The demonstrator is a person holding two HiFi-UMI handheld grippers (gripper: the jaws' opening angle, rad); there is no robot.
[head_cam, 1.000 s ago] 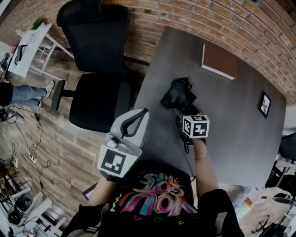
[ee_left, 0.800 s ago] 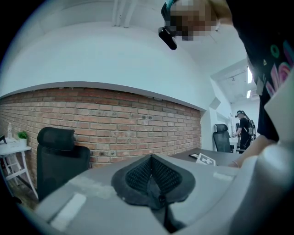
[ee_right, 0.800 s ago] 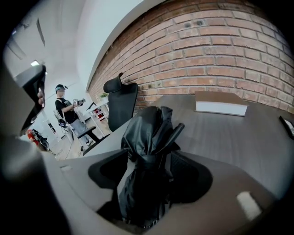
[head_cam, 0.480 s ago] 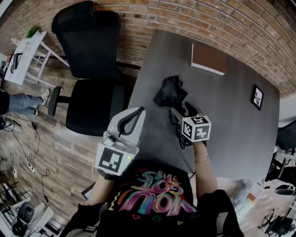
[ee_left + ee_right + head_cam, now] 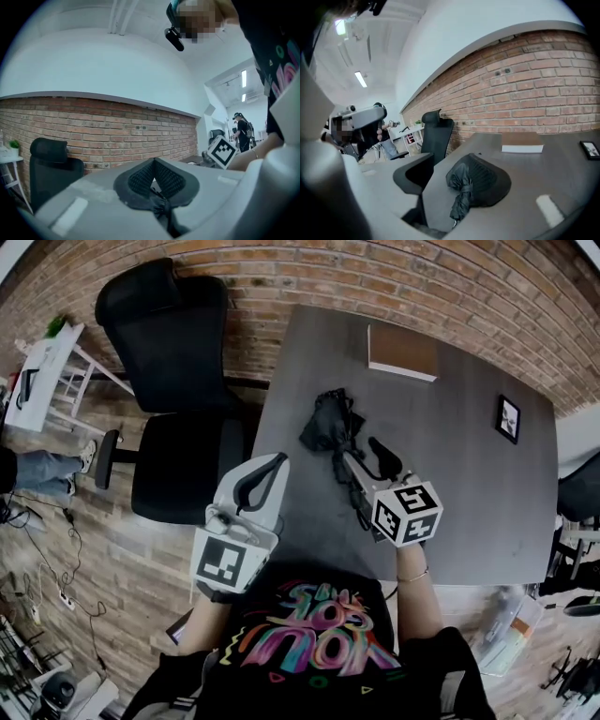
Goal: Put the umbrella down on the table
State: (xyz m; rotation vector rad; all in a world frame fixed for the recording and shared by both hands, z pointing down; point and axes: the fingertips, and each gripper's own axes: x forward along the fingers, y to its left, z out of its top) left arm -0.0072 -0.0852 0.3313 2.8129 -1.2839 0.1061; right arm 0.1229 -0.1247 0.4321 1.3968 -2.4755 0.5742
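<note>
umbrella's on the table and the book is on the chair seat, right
Not quite: the book lies on the table, at its far edge, not on the chair seat. The head view shows it. The umbrella is on the table, as you say.

The head view looks steeply down from above the person's chest. The table fills its middle, the brick wall runs along the top, and the office chair stands off the table's left edge.

The left gripper view rides low on the left gripper, beside that left edge. It faces level toward the wall, with the chair at its left.

The right gripper view sits on the right gripper, above the table's near part. It tilts slightly down along closing jaws that grip nothing, close to the umbrella.

All three views share the wall and chair. The head and right gripper views also share the umbrella and the book by the far edge.
</note>
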